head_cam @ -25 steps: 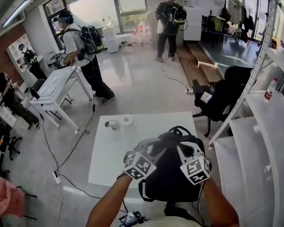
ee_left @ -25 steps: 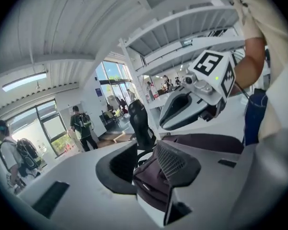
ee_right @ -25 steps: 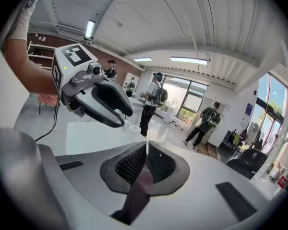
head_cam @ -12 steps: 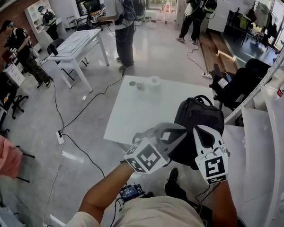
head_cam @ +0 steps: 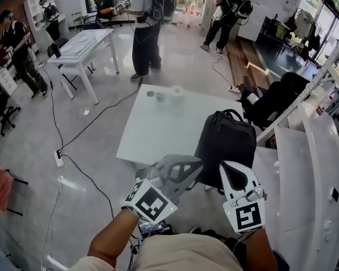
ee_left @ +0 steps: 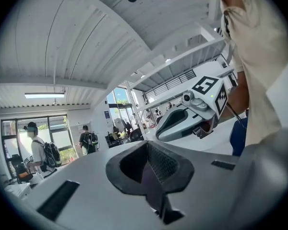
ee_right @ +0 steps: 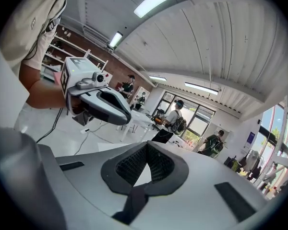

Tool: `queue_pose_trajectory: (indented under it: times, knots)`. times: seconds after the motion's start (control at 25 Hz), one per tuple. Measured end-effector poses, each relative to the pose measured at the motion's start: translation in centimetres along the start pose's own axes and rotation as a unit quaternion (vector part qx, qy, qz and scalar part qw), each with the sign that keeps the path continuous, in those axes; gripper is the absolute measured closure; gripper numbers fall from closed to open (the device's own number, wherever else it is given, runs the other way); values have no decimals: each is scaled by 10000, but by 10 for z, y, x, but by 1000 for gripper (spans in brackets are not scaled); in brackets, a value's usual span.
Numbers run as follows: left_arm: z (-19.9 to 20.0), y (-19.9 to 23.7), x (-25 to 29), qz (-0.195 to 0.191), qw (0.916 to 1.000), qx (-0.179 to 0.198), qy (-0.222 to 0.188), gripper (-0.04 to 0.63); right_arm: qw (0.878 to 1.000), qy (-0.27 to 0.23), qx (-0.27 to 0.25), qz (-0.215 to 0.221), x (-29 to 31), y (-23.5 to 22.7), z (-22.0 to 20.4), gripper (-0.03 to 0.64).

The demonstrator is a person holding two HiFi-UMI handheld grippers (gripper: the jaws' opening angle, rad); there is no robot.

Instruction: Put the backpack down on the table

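Observation:
The black backpack [head_cam: 226, 143] stands upright on the near right corner of the white table [head_cam: 158, 123], its top handle toward the far side. Both grippers are drawn back toward my body, off the backpack. My left gripper [head_cam: 196, 165] is shut with nothing in it; in the left gripper view its jaws [ee_left: 151, 176] meet, and the right gripper [ee_left: 189, 114] shows beyond them. My right gripper [head_cam: 229, 173] is also shut and empty. In the right gripper view its closed jaws [ee_right: 144, 169] point across the room, with the left gripper [ee_right: 98, 102] at upper left.
A tape roll [head_cam: 176, 91] and a small cup [head_cam: 151, 94] sit at the table's far edge. A black office chair [head_cam: 274, 100] and white shelving [head_cam: 311, 151] stand to the right. Cables [head_cam: 73, 151] cross the floor on the left. Several people with backpacks stand at the back.
Both grippers let go of the backpack and pulled back toward me, rising. The left jaws closed. The backpack stays standing on the table corner.

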State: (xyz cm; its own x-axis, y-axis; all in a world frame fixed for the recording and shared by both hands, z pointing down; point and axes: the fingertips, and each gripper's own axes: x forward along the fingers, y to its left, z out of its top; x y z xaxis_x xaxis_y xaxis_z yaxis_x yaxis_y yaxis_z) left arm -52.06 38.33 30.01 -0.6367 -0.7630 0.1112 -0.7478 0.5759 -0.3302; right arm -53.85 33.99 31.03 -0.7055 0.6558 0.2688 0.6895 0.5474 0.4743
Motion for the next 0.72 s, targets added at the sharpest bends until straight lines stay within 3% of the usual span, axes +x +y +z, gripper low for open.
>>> queue_pose_trajectory:
  times: [0.32, 0.72]
  knots:
    - [-2, -39, 3, -93, 9998, -43, 159, 583, 10000, 56, 63, 11, -37, 3, -8, 594]
    - [2, -90, 54, -237, 9987, -169, 417, 583, 9994, 80, 289, 186, -79, -22, -54, 593]
